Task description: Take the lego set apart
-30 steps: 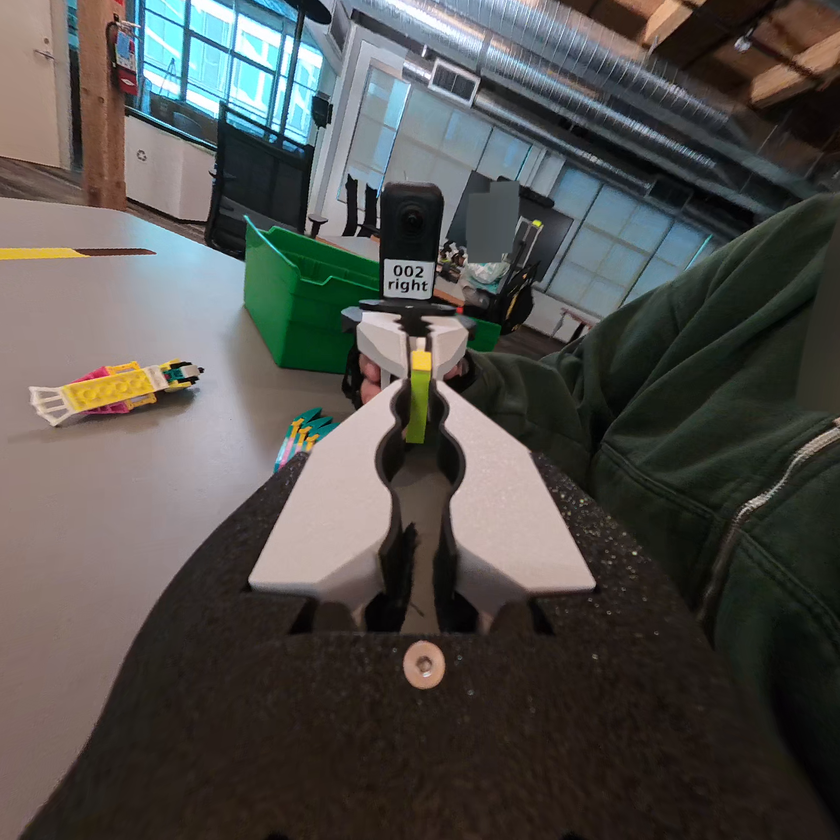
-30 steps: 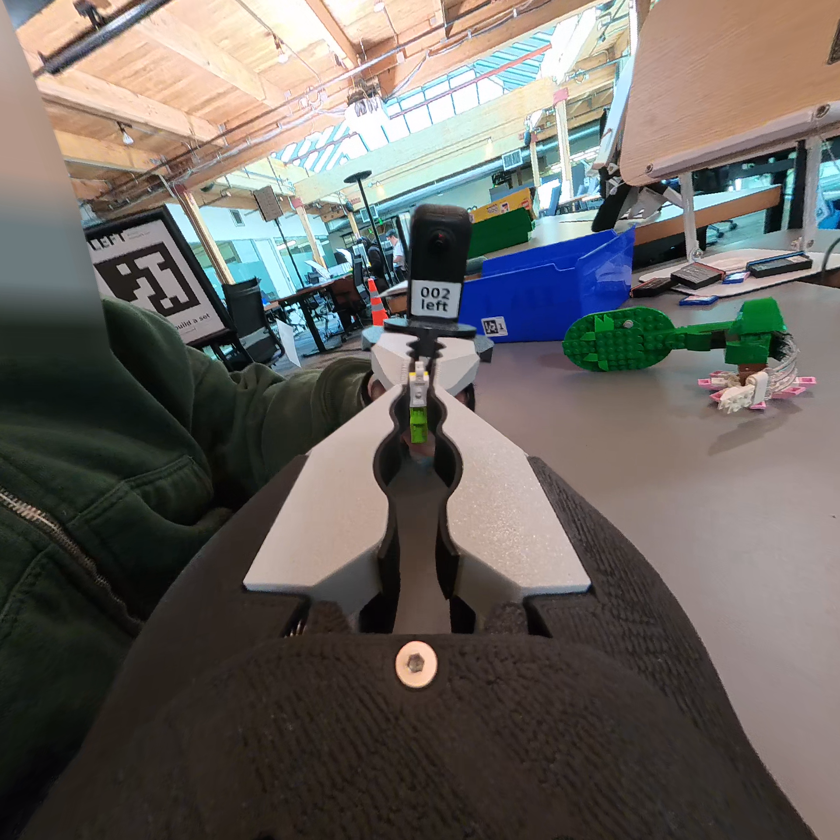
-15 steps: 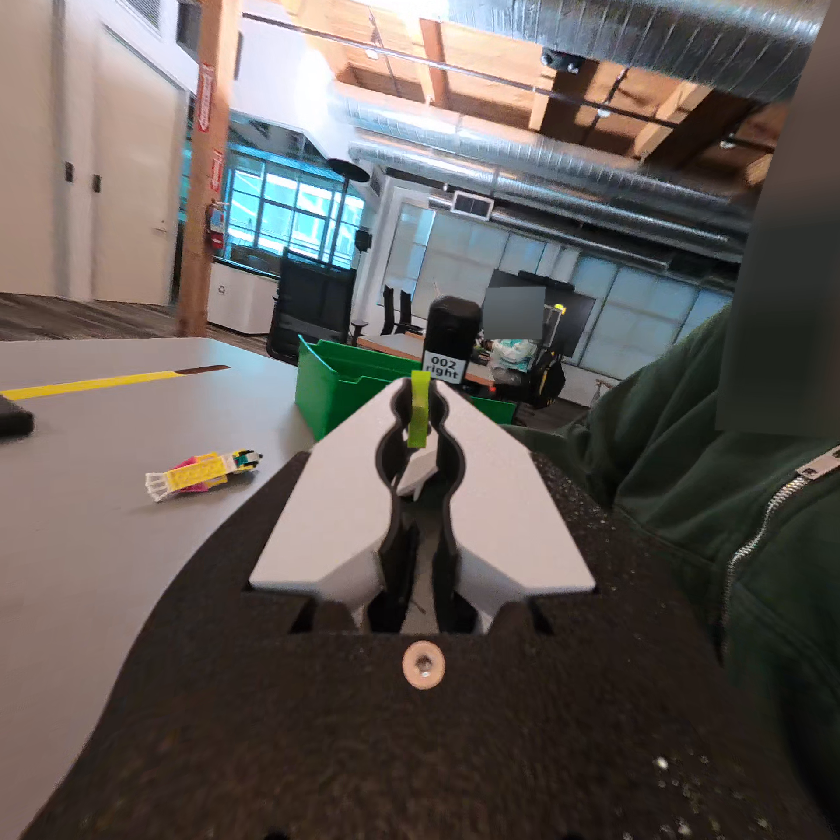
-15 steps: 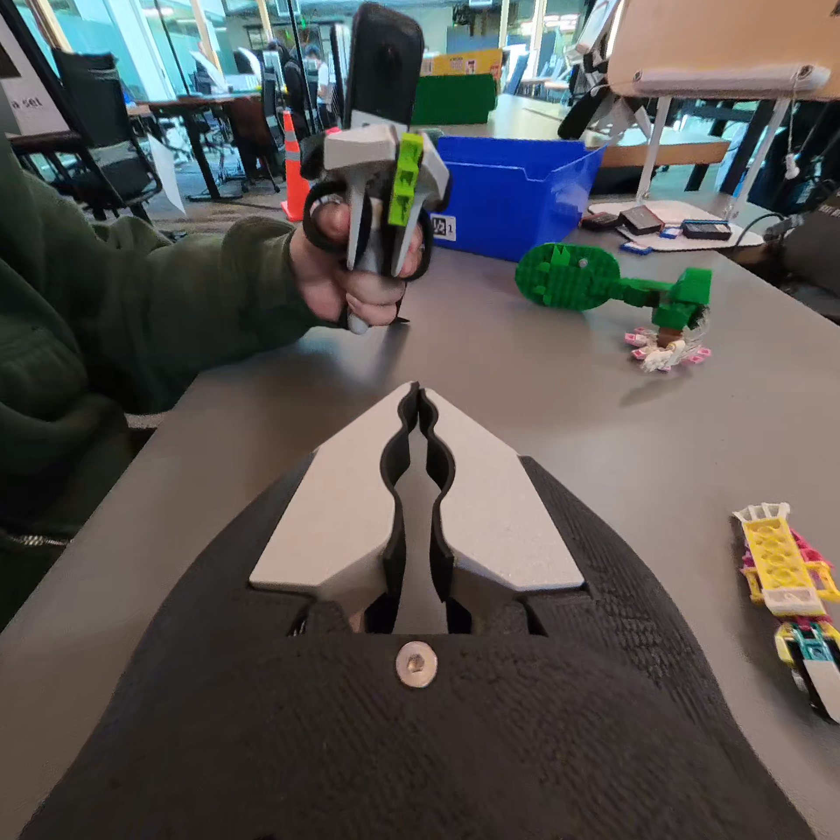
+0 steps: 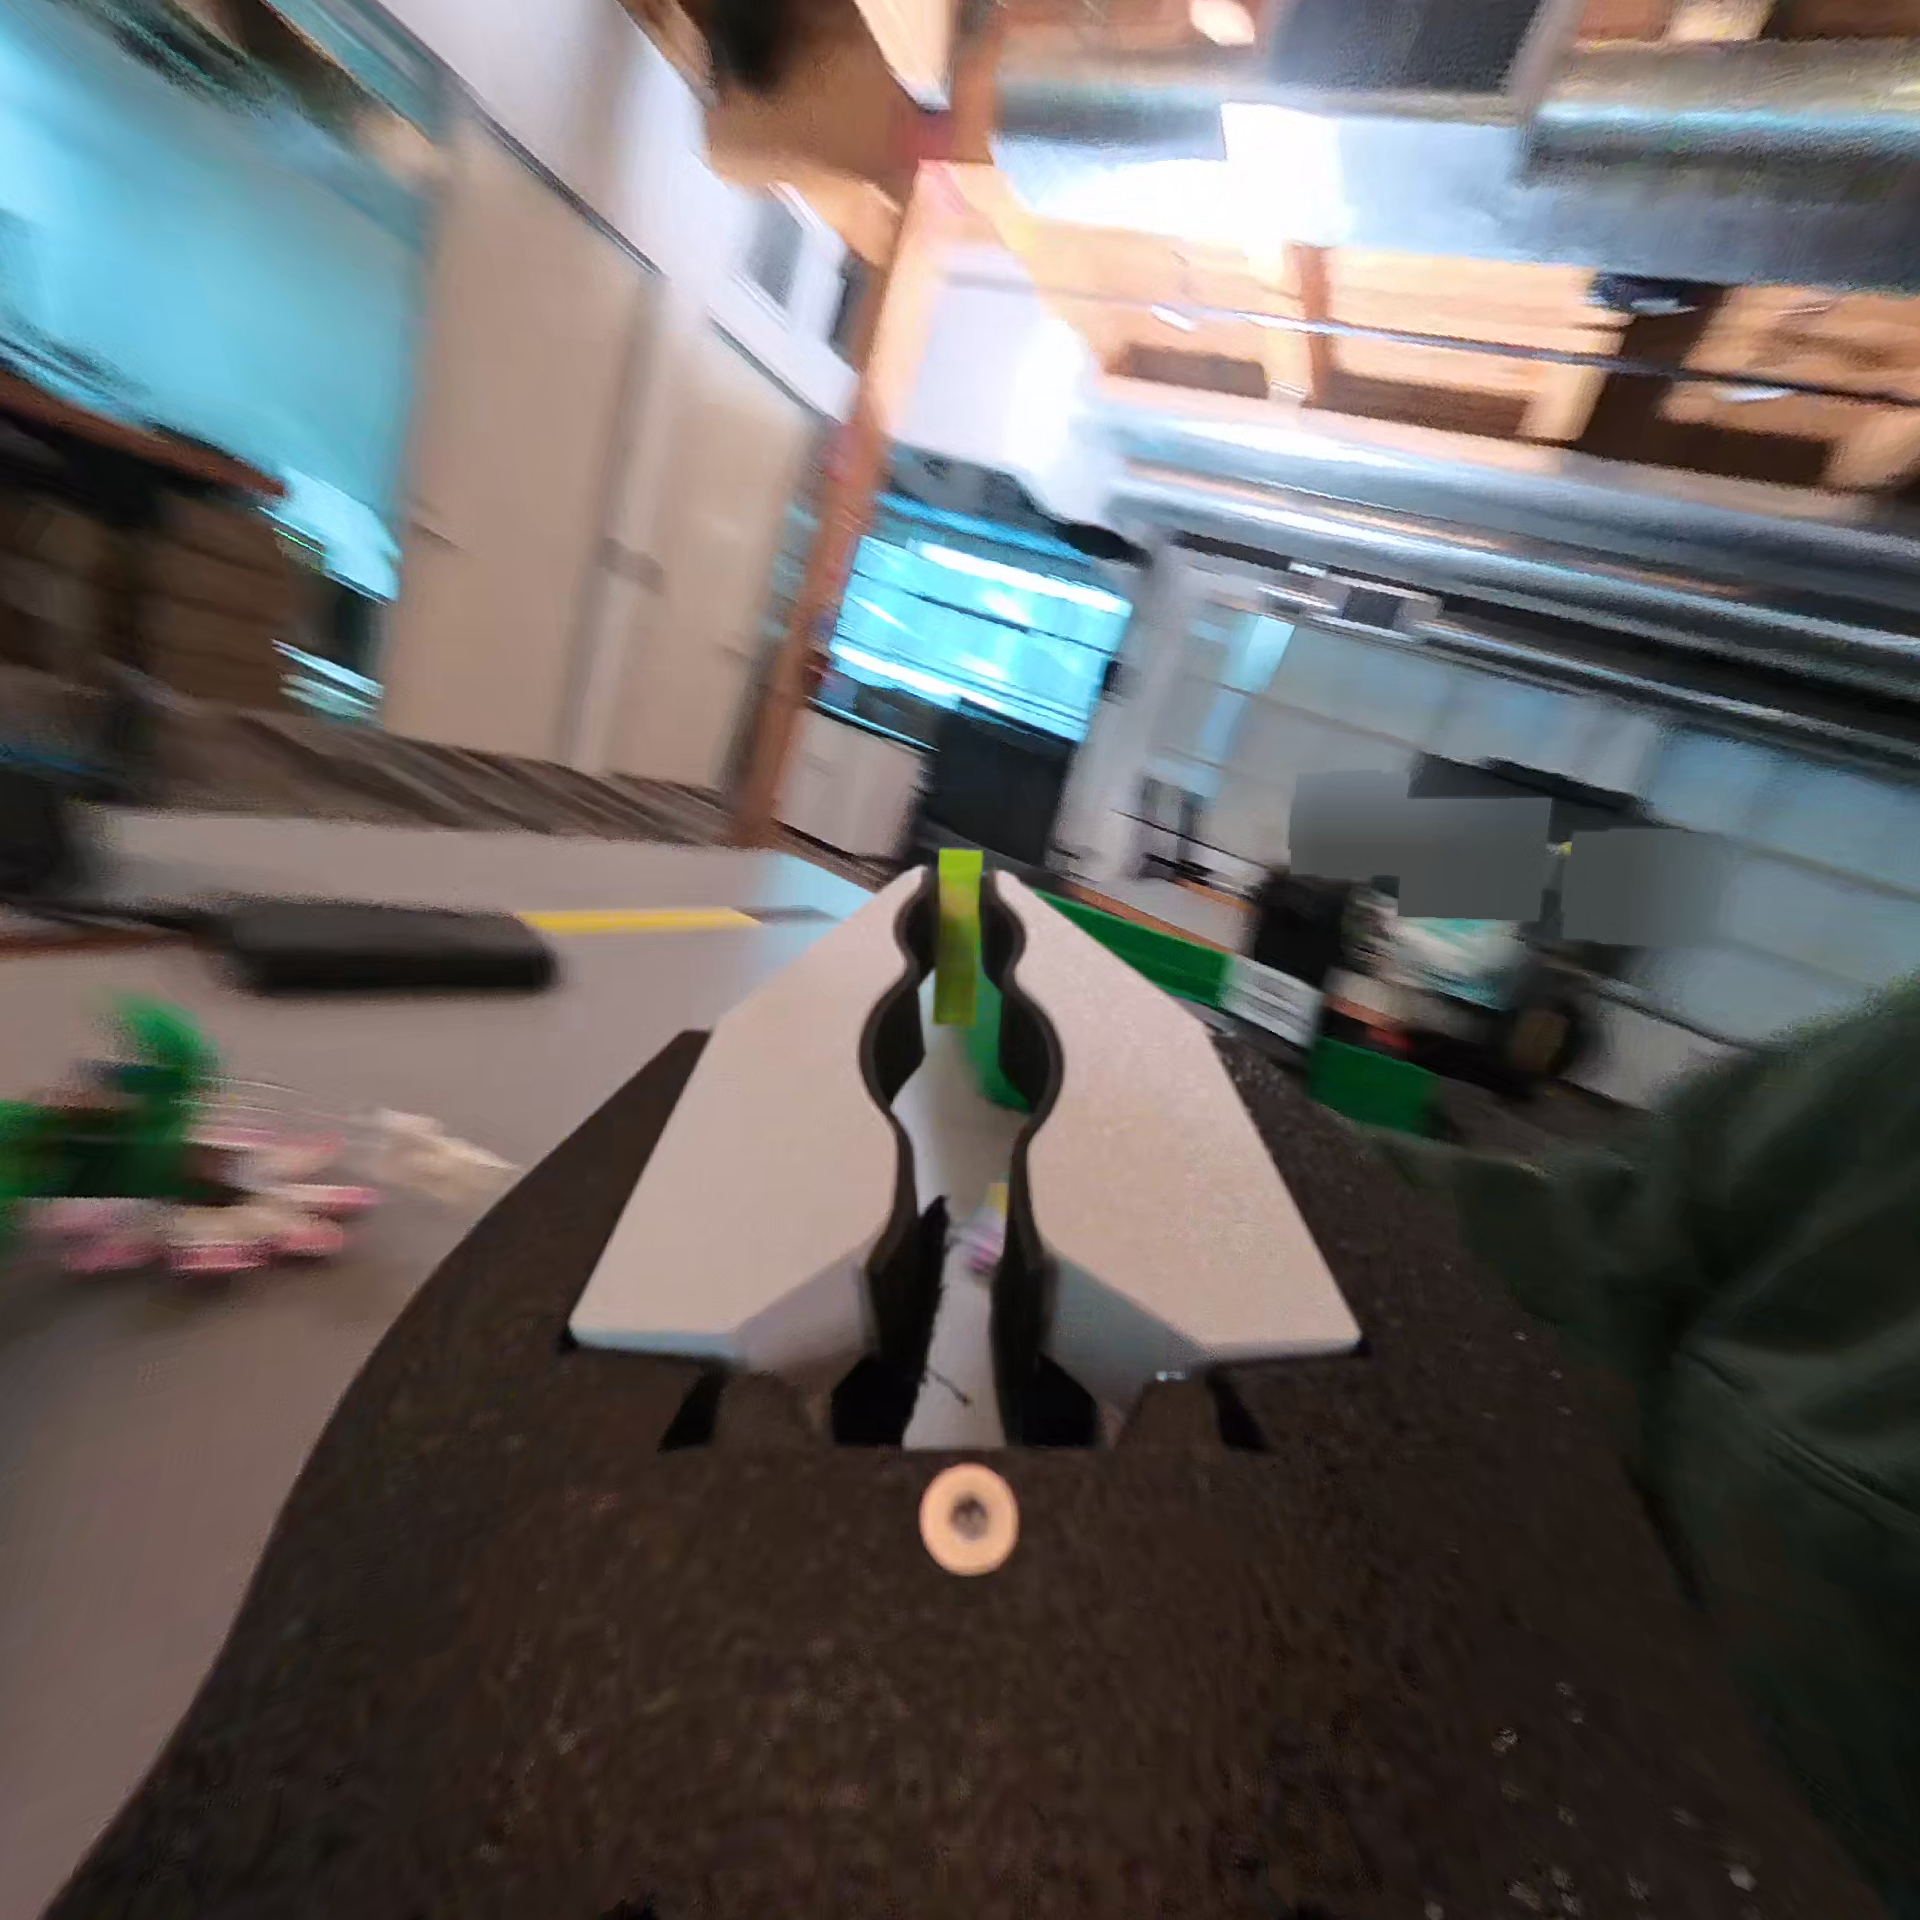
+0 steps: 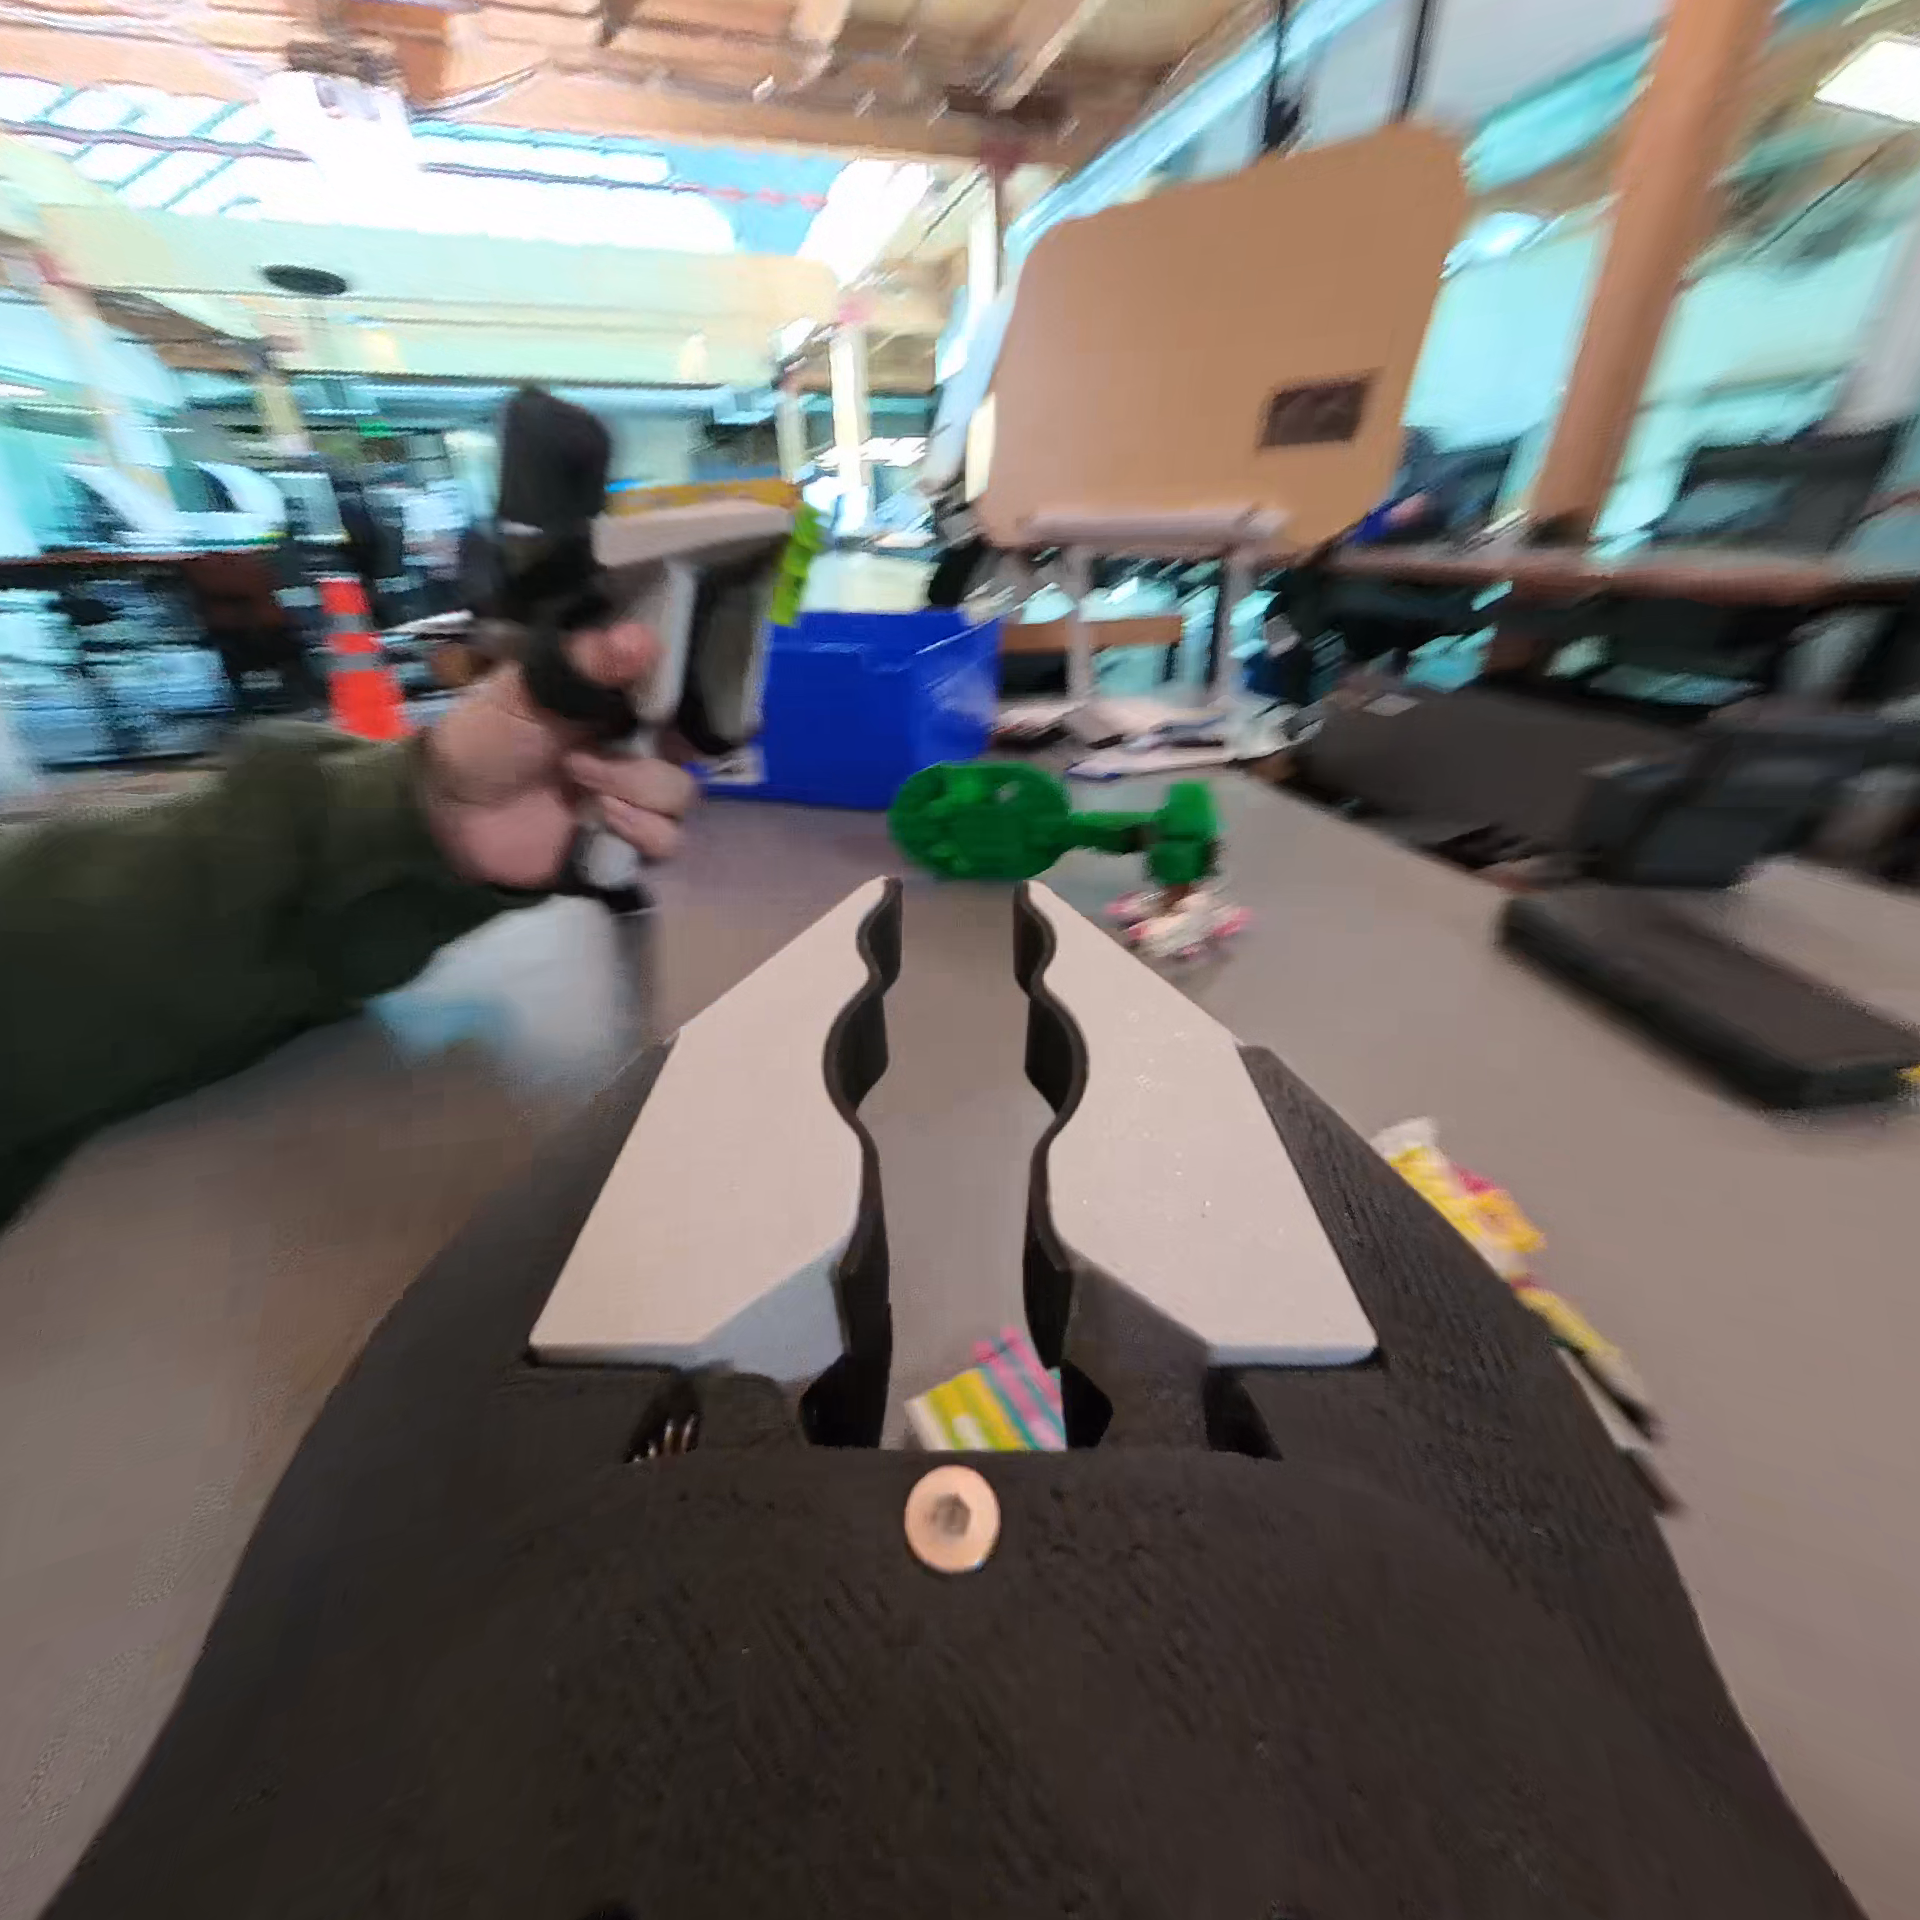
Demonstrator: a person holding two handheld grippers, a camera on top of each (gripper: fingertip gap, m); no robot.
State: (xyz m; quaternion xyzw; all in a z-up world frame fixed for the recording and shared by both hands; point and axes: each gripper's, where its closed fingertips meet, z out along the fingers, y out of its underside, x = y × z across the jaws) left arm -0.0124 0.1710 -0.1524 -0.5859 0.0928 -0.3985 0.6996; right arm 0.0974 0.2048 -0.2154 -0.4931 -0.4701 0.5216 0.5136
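My left gripper (image 5: 956,883) is shut on a thin lime-green lego piece (image 5: 956,966) and holds it above the grey table. It also shows in the right wrist view (image 6: 727,623), held up in a hand, with the lime piece (image 6: 795,566) sticking out of it. My right gripper (image 6: 956,904) is open and empty, low over the table. A green lego plant (image 6: 987,821) with pink and white bits (image 6: 1174,925) lies beyond it. It is a blur at the left of the left wrist view (image 5: 125,1122). Both views are motion-blurred.
A blue bin (image 6: 873,707) stands behind the plant. A yellow and pink lego piece (image 6: 1475,1205) lies to the right of my right gripper, and a striped piece (image 6: 997,1403) under it. Black flat objects (image 6: 1704,997) (image 5: 384,945) lie on the table. A green bin (image 5: 1195,977) is ahead. Tip to tip, the grippers are about 15 cm apart.
The two grippers held the lime piece together, then came apart. The left kept it and swung left. The right dropped lower and its jaws have opened.
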